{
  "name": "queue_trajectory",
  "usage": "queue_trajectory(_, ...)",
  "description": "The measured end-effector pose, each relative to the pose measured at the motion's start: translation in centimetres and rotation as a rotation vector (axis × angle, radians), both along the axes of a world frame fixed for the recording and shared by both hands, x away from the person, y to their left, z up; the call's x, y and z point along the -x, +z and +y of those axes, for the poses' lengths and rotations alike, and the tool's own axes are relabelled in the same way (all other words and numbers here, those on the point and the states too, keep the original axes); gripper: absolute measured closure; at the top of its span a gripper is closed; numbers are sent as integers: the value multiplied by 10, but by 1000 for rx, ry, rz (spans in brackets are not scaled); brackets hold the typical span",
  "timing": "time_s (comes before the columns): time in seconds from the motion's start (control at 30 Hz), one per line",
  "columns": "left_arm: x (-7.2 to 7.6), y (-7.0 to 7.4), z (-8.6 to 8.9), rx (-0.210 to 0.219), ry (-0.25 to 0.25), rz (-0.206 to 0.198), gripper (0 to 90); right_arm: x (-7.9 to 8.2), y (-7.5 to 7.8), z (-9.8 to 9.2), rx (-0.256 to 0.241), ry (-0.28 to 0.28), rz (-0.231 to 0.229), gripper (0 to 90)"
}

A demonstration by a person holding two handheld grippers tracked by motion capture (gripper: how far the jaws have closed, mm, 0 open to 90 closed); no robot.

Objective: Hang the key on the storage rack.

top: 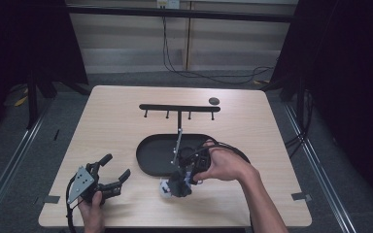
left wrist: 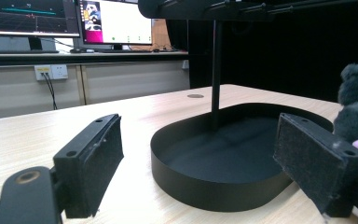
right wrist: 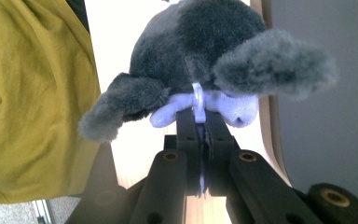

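A grey plush toy (top: pixel 176 187) with lavender parts sits at the table's front, just before the black oval tray (top: pixel 143 155). My right gripper (top: pixel 184 178) points down at it. In the right gripper view, the right gripper (right wrist: pixel 199 122) is shut on a thin lavender loop (right wrist: pixel 197 100) under the plush toy (right wrist: pixel 205 42). My left gripper (top: pixel 116 166) stands open at the front left, nothing between its pads. In the left gripper view, the left gripper (left wrist: pixel 198 140) frames the tray (left wrist: pixel 205 186), with the plush toy (left wrist: pixel 356 102) at the right edge.
A black T-shaped rack (top: pixel 179 108) with several hooks rises on a post (left wrist: pixel 216 70) from the tray. A small dark disc (top: pixel 214 101) lies at the table's back right. Yellow clothing (right wrist: pixel 32 93) of the person is close on the left of the right gripper view.
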State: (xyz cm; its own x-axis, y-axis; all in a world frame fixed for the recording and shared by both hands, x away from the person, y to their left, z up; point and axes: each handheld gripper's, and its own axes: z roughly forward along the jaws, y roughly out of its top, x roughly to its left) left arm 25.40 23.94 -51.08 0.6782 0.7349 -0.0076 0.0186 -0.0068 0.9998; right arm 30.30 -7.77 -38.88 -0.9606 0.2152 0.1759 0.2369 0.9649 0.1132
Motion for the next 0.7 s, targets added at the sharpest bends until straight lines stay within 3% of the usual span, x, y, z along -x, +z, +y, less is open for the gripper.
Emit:
queue_trajectory(0.27,0,0,0,0,0,0,152,-3,18,-3,18,15,-13,872)
queue_trajectory(0.4,0,0,0,0,0,0,153,-6,30,-5,-8,8,-24,872)
queue_trajectory(0.7,0,0,0,0,1,0,152,-17,46,6,9,6,-42,872)
